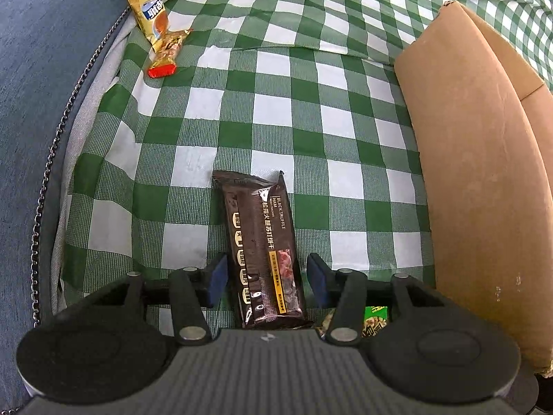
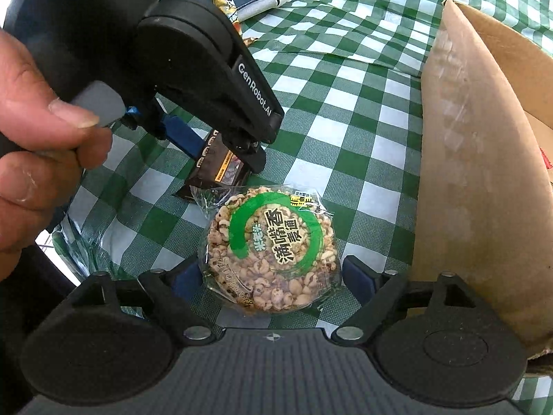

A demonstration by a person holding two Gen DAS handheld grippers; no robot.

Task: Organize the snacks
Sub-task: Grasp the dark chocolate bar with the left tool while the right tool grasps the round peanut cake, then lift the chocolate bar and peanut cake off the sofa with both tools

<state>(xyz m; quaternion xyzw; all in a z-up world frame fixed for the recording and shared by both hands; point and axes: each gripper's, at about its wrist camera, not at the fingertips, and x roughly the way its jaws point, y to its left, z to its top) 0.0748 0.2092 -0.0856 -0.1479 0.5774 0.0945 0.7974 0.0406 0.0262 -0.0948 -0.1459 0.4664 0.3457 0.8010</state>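
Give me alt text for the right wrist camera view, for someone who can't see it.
The right tongs stand open around a round puffed-grain cake in clear wrap, lying on a green checked cloth. Beyond it, a hand holds the left tongs over a dark snack packet; a cardboard box stands on the right.

Right tongs [image 2: 273, 282] straddle the rice cake [image 2: 271, 250], untouched.

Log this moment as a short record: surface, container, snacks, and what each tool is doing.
surface: green-and-white checked cloth
container: cardboard box, at the right in both views
left tool: open, astride the dark cracker pack, pads not pressing
right tool: open, astride the round puffed-grain cake, pads clear of it
other snacks: yellow packet and red-ended bar, far left on the cloth
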